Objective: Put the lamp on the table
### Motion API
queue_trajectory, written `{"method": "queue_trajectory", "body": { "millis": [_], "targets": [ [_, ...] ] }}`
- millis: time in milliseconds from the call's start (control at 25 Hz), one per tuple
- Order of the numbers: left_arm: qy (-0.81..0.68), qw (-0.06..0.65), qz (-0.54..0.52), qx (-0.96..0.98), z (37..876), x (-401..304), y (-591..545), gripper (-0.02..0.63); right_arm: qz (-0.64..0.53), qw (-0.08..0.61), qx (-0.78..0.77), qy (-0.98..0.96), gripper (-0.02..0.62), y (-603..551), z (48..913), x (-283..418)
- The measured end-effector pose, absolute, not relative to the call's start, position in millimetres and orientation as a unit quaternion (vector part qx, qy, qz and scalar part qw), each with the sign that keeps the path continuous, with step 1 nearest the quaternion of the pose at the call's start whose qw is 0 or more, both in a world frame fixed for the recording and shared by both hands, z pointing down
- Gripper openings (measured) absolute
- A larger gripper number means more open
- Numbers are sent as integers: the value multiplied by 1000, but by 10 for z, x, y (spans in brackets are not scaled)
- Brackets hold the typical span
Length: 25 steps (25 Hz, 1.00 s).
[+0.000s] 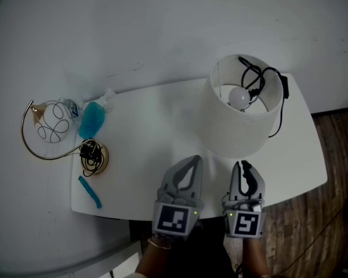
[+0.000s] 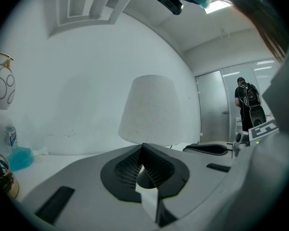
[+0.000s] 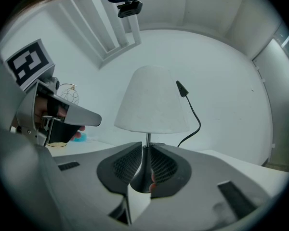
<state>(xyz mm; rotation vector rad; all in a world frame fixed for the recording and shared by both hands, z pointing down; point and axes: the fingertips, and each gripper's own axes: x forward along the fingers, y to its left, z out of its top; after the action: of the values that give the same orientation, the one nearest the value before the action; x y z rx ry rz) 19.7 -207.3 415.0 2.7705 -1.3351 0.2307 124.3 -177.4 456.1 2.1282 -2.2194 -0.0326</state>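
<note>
While the white-shaded table lamp (image 1: 235,126) stands upright on the right rear part of the glossy white table (image 1: 156,120), the right gripper (image 1: 243,165) reaches in just under the shade's near rim. In the right gripper view its two black ribbed pads are closed on the lamp's thin metal stem (image 3: 147,141), low down where it widens into a dark foot, one pad on each side. The left gripper (image 1: 194,160) lies just beside it to the left, pointing at the shade's lower left edge; its fingers are brought together so the tips meet, and they clamp nothing that can be made out. From above, the round white bulb (image 1: 239,98) shows inside the open top of the shade. The thin black power cord (image 1: 261,77) is bunched there and then hangs over the far right rim and down the outside. Well apart from the lamp, at the table's left end, a gold wire arc carrying a white egg-shaped ornament with black line drawing (image 1: 51,123) leans out past the edge. A clear bottle of blue liquid (image 1: 93,119) lies just beside it; a bundle of black cable (image 1: 91,152) sits on a round gold base near the left front. A short blue stick (image 1: 89,191) lies at the left front corner; brown wooden floor (image 1: 336,155) shows to the right of the table. In the left gripper view a person with a backpack (image 2: 248,100) stands far off by a glass door.
</note>
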Motion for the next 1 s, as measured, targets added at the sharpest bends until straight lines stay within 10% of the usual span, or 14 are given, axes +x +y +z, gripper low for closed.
{"method": "queue_trajectory", "body": {
  "millis": [1000],
  "targets": [
    [-452,-3,45,891,3618,164,-1826,-6,-43,12,691,-722,17,-1570,3796,1251]
  ]
}}
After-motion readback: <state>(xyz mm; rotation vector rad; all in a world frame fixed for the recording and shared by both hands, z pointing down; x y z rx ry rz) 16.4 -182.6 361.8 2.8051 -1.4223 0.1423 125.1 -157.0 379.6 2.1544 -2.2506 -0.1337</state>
